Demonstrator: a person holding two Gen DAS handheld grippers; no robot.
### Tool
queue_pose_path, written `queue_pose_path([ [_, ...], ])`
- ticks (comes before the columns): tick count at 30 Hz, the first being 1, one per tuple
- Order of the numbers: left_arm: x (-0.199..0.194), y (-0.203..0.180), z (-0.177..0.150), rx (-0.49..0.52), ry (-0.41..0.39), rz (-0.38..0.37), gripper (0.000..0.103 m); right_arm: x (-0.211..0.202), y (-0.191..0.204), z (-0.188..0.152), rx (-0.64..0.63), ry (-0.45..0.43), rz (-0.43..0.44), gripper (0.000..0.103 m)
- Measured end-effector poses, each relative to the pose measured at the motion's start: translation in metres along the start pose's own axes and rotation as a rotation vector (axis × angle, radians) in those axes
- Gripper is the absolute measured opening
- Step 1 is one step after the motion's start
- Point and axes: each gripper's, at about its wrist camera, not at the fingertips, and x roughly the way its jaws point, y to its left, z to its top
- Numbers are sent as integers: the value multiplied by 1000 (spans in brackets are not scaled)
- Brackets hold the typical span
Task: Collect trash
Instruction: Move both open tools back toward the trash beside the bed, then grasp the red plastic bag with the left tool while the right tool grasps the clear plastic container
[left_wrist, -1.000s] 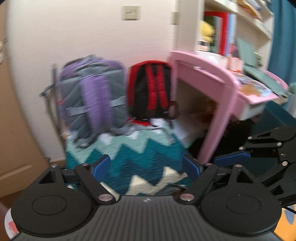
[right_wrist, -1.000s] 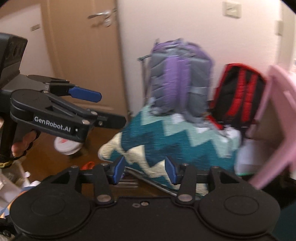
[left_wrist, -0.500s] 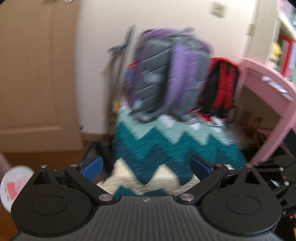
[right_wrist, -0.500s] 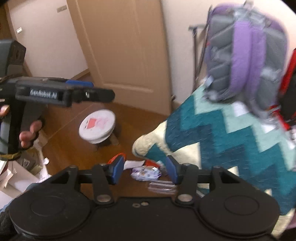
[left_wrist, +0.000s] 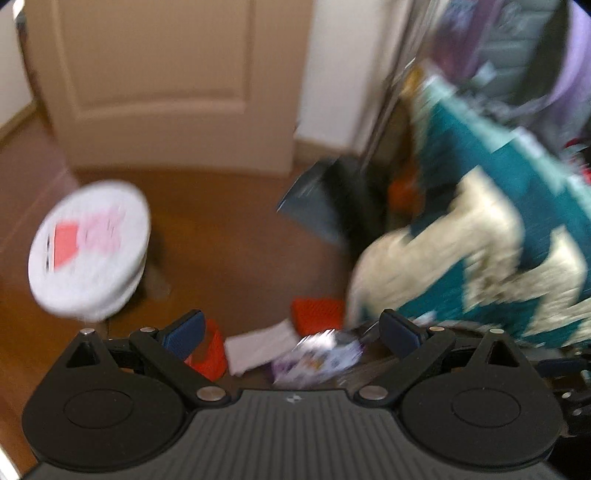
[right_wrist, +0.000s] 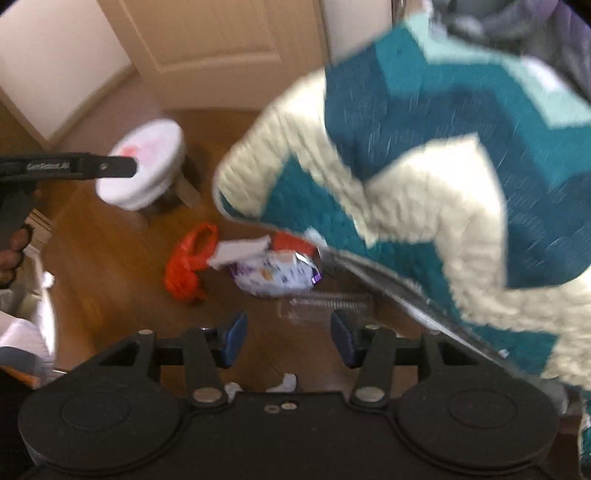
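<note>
Trash lies on the wooden floor beside a hanging blanket: a red net bag (right_wrist: 188, 264), a white paper scrap (right_wrist: 240, 251), a purple-and-white snack wrapper (right_wrist: 277, 275) and a clear plastic tray (right_wrist: 325, 304). The left wrist view shows the wrapper (left_wrist: 317, 360), paper (left_wrist: 258, 347) and red net (left_wrist: 208, 350) too. My left gripper (left_wrist: 291, 334) is open and empty above the trash; it also shows from the side in the right wrist view (right_wrist: 74, 168). My right gripper (right_wrist: 288, 338) is open and empty, just short of the clear tray.
A teal-and-cream zigzag blanket (right_wrist: 424, 166) hangs over the right side. A white round stool (right_wrist: 144, 166) stands on the floor at left, before a beige door (left_wrist: 166, 74). White bags and paper (right_wrist: 26, 317) sit at the far left. A dark dustpan-like item (left_wrist: 321, 206) leans near the wall.
Both grippers have swung left and tilted down from the backpacks and desk toward the floor. The trash pile has come into view. Both stay open.
</note>
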Motion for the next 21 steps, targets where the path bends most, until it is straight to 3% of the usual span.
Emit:
queue_pose_path([
  [9,101,55,-54,-180,164,87,101,124,-46,-19,390,85,-54,50],
  [14,151,87,-75,-319,234,132,101,180,-74,-30,597,122,-129,50],
  [21,206,117,-100,-482,305,181,100,237,-102,-36,768,155,-189,48],
])
